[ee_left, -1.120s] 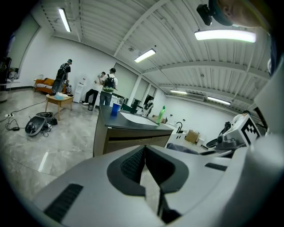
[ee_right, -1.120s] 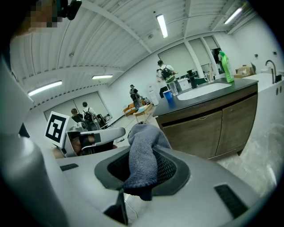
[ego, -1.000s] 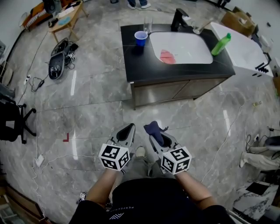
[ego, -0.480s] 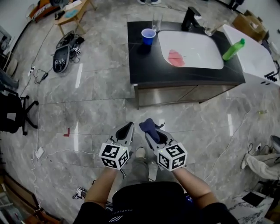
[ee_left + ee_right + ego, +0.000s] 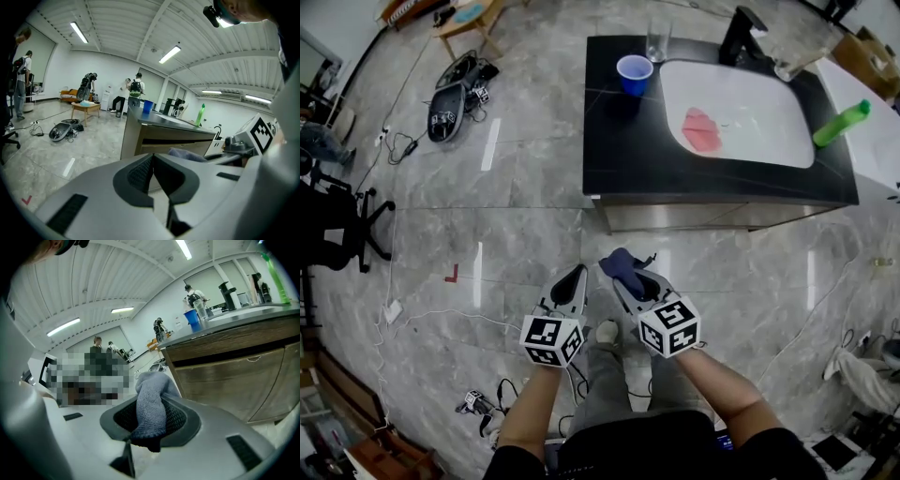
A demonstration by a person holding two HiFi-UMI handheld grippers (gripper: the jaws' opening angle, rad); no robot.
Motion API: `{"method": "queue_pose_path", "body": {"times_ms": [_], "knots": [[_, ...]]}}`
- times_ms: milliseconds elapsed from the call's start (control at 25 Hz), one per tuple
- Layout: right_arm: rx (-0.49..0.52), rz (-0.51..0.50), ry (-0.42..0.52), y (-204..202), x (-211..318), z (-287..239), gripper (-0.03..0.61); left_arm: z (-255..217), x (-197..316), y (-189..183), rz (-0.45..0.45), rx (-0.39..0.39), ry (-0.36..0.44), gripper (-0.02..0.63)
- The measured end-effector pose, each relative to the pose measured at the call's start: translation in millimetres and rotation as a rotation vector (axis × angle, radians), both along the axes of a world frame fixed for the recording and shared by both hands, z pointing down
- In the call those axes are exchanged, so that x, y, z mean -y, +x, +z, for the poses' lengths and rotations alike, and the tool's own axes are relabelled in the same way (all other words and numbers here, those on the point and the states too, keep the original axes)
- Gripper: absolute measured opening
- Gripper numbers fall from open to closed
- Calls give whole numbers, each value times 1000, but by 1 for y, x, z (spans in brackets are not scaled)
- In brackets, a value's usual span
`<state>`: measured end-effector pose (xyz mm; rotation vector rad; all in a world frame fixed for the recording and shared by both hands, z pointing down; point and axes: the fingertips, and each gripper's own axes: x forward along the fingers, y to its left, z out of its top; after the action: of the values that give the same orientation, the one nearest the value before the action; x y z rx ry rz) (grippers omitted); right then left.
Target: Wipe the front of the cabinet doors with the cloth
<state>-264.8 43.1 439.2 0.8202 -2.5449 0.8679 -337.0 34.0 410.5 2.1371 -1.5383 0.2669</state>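
Two grippers sit low in the middle of the head view, side by side. The right gripper (image 5: pixel 149 425) has its fingers clamped on one blue-grey cloth (image 5: pixel 151 401). The cloth sticks up past the tips, probably so that loose fabric meets the wood first. The left gripper (image 5: pixel 153 176) has its fingers pressed together with nothing between them, so it seems to be idle for now.

Both grippers point toward the cabinet doors (image 5: pixel 220 383) and are well apart from them across bare floor (image 5: pixel 534 234), so wiping has not begun. Two doors show side by side at the right of the right gripper view. They sit under a dark counter (image 5: pixel 609 150), which is at the upper right of the head view.

On the counter stand one blue cup (image 5: pixel 634 73), one clear glass (image 5: pixel 657 37), one green bottle (image 5: pixel 841 122) and one black tap (image 5: pixel 741 33). One white sink (image 5: pixel 759 131) holds one pink rag (image 5: pixel 701 129).
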Motion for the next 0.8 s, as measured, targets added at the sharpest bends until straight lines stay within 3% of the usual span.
{"method": "queue_pose_path", "body": {"times_ms": [400,800], "knots": [[-5,-99,20,-27,59,44,114,41,28,-27,-92,49,-58,6],[6,-85,69,-25,110,69,114,67,70,-4,-96,34,-62,6]]}}
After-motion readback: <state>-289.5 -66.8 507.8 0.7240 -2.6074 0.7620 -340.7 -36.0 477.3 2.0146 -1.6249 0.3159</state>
